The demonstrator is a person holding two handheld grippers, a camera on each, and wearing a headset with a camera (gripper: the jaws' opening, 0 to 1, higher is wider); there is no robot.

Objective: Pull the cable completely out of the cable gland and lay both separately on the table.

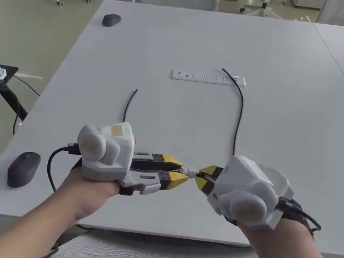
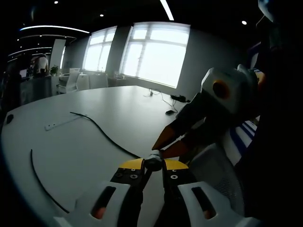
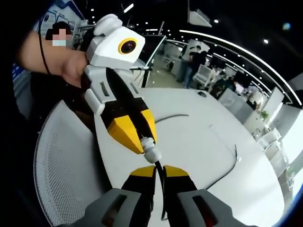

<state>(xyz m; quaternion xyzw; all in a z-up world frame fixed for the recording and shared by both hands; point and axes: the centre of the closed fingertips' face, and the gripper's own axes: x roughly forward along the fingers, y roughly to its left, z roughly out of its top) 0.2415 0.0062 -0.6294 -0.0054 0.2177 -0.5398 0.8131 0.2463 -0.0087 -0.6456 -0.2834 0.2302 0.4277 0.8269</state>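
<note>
A small white cable gland (image 1: 189, 172) hangs in the air above the near table edge, and my left gripper (image 1: 181, 173) is shut on it with its yellow tips. My right gripper (image 1: 203, 176) faces it tip to tip and is shut on the black cable (image 3: 159, 165) just behind the gland. In the right gripper view the gland (image 3: 150, 150) sits at the left gripper's tips (image 3: 142, 139), just ahead of my right gripper (image 3: 161, 171). In the left gripper view the gland (image 2: 153, 161) sits between my left gripper's tips (image 2: 153, 166). The long cable (image 1: 240, 107) trails across the table.
A white power strip (image 1: 208, 78) lies across the middle of the table, and a short loose black cable (image 1: 128, 105) lies to its left. One dark mouse (image 1: 22, 168) rests at the near left edge, another (image 1: 111, 20) far back. A mesh chair (image 3: 61, 175) stands below the table edge.
</note>
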